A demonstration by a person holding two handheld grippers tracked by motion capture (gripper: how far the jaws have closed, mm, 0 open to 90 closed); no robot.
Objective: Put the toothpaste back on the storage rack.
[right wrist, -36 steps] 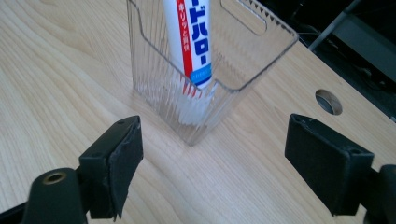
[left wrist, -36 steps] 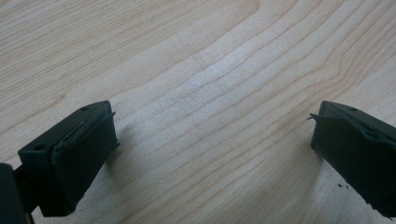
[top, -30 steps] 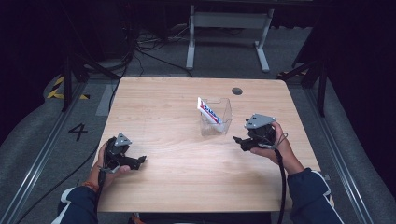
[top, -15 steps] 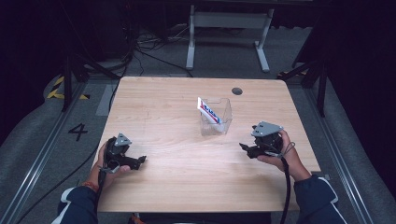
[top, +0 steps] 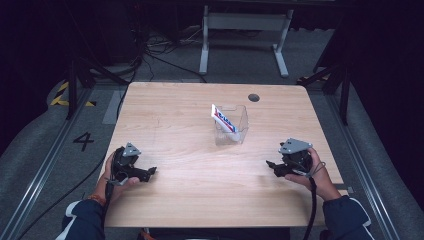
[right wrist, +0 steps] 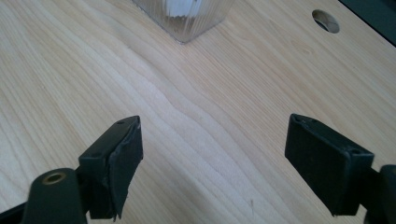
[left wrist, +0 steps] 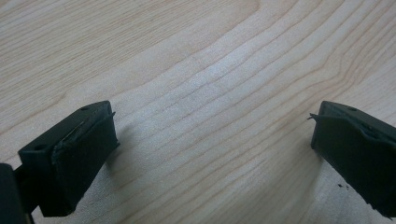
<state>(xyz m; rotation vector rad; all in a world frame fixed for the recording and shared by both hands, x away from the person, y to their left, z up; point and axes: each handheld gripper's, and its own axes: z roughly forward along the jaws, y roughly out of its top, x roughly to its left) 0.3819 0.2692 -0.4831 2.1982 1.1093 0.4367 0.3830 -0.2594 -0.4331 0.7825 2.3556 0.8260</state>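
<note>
A clear plastic box [top: 231, 126] stands near the middle of the wooden table [top: 190, 195], with a white, red and blue tube [top: 223, 119] leaning inside it. Its lower corner [right wrist: 187, 18] appears at the top of the right gripper view. My left gripper [top: 148, 173] rests low at the table's front left, open, with bare wood between its jaws [left wrist: 205, 135]. At the front right my right gripper [top: 272, 167] is held just above the table, open and holding nothing, pointing left toward the box [right wrist: 212, 144].
A round cable hole [top: 253, 97] sits in the table's far right part [right wrist: 325, 20]. A grey stand's legs [top: 243, 30] and loose cables lie on the floor behind the table. Metal rails run along both sides.
My right gripper has drawn back from beside the box toward the front right edge of the table and lowered. The left gripper has stayed put.
</note>
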